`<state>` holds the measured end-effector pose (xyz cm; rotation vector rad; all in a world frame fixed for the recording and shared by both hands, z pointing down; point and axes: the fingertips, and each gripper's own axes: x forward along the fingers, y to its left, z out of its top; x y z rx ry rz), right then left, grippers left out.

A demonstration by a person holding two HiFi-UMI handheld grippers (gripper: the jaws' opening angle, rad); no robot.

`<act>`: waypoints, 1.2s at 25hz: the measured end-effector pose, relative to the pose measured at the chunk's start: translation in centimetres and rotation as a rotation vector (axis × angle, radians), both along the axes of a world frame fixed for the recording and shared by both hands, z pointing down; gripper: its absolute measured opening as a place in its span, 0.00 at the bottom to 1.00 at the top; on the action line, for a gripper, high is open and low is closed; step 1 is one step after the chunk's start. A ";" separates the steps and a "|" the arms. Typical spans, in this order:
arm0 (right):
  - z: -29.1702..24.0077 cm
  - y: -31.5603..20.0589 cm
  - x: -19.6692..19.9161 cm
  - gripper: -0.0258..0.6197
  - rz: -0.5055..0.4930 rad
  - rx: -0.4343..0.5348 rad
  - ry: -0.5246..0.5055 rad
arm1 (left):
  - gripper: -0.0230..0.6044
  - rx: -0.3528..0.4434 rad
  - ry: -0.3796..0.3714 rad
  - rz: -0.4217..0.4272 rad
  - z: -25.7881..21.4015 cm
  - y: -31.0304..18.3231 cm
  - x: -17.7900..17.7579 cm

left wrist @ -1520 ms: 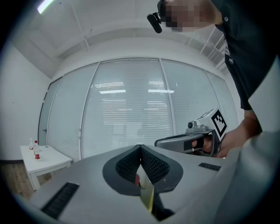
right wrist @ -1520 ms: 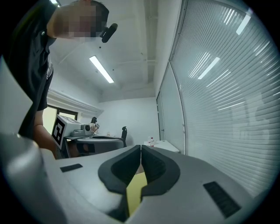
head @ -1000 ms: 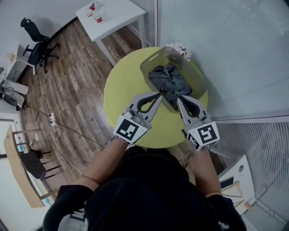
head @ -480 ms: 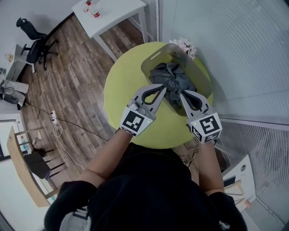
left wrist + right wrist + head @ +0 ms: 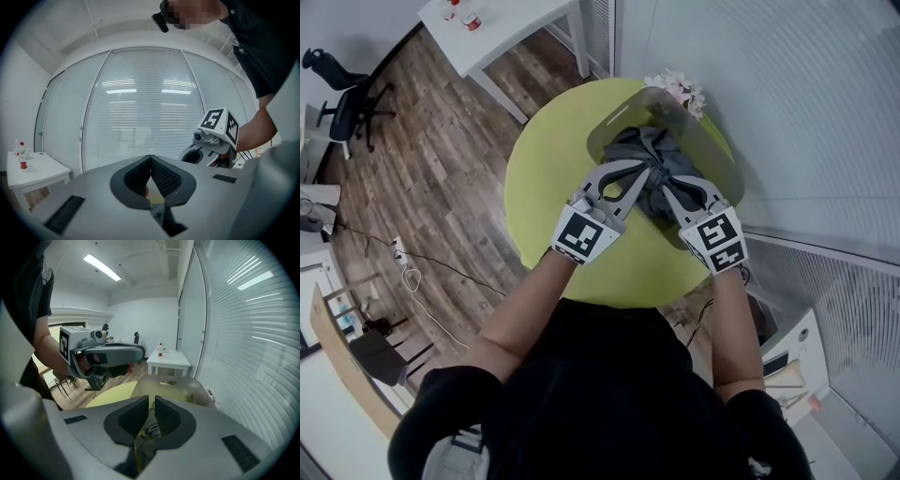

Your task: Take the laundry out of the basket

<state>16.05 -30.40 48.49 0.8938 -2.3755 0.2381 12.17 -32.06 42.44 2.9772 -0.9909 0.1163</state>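
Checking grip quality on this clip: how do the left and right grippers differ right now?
The right gripper has grey laundry pinched between its jaws; the left gripper has its jaw tips together with no cloth plainly between them. The right gripper tilts down toward the basket; the left gripper points level at the blinds. Both reach the laundry from opposite sides.

A round yellow-green tabletop (image 5: 539,187) stands on a brown wooden floor (image 5: 422,178). Nearby are a white rectangular table (image 5: 516,23) and a black office chair (image 5: 342,98).
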 end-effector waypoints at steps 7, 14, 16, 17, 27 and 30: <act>4.2 -2.4 -0.2 0.22 -0.043 -0.092 0.120 | 0.05 0.032 0.024 0.037 -0.2 -3.8 1.0; 8.5 -3.6 0.3 0.32 -0.100 -0.183 0.227 | 0.05 0.034 0.039 0.049 0.6 -7.0 2.3; 9.8 -3.6 0.4 0.35 -0.124 -0.213 0.252 | 0.05 0.036 0.042 0.057 0.8 -7.7 2.7; 10.5 -3.5 0.4 0.37 -0.136 -0.227 0.264 | 0.05 0.036 0.044 0.062 0.9 -8.0 3.0; 16.3 -4.8 -0.2 0.49 -0.225 -0.338 0.318 | 0.05 0.032 0.076 0.088 3.0 -11.4 5.0; 18.3 -5.2 0.0 0.52 -0.229 -0.368 0.332 | 0.05 0.040 0.041 0.102 4.0 -11.9 5.5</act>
